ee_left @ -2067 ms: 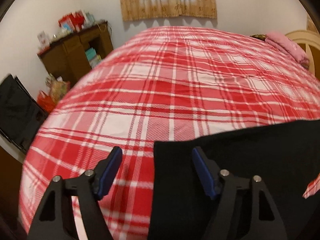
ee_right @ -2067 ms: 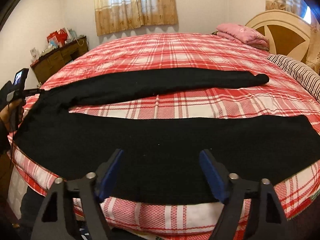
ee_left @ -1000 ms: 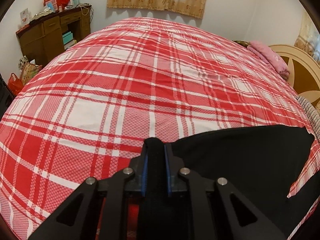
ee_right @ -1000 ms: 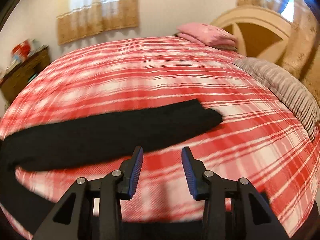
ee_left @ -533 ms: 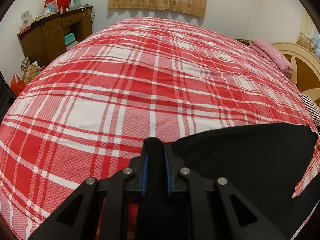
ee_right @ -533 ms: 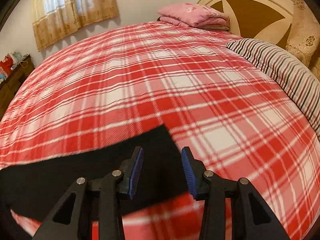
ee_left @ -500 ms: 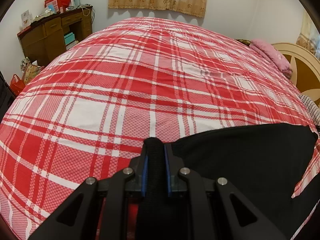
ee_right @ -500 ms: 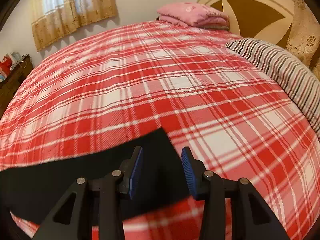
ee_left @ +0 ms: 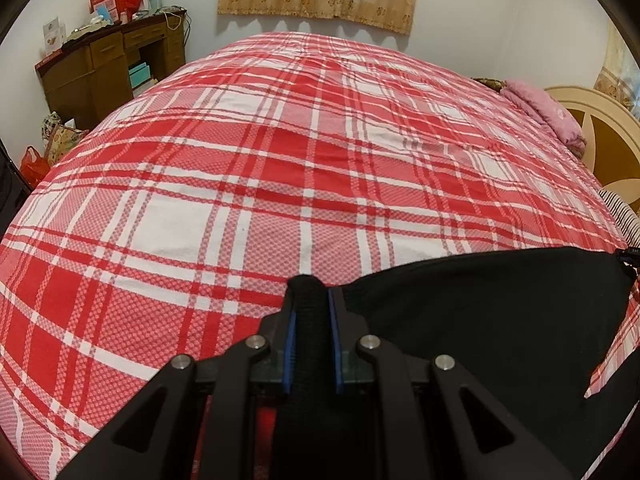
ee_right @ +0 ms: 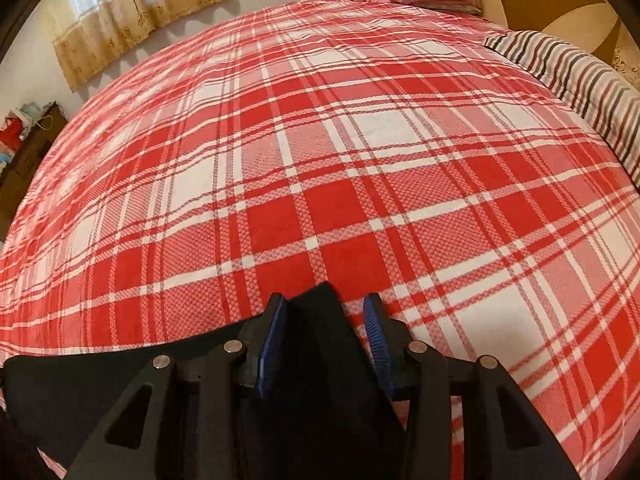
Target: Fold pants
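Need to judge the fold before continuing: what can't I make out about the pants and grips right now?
- Black pants: left wrist view cuts them at the lower right edge; full layout unseen.
- Right gripper: pads apart around the cloth corner; contact unclear.
- Left gripper: its own fingers hide how much cloth it holds.

Left tongs (ee_left: 312, 304) clamped tight on pants (ee_left: 500, 300), blue pads nearly touching, pointing 12 o'clock. Right tongs (ee_right: 325, 316) part-open, cloth corner between pads, not pinched.
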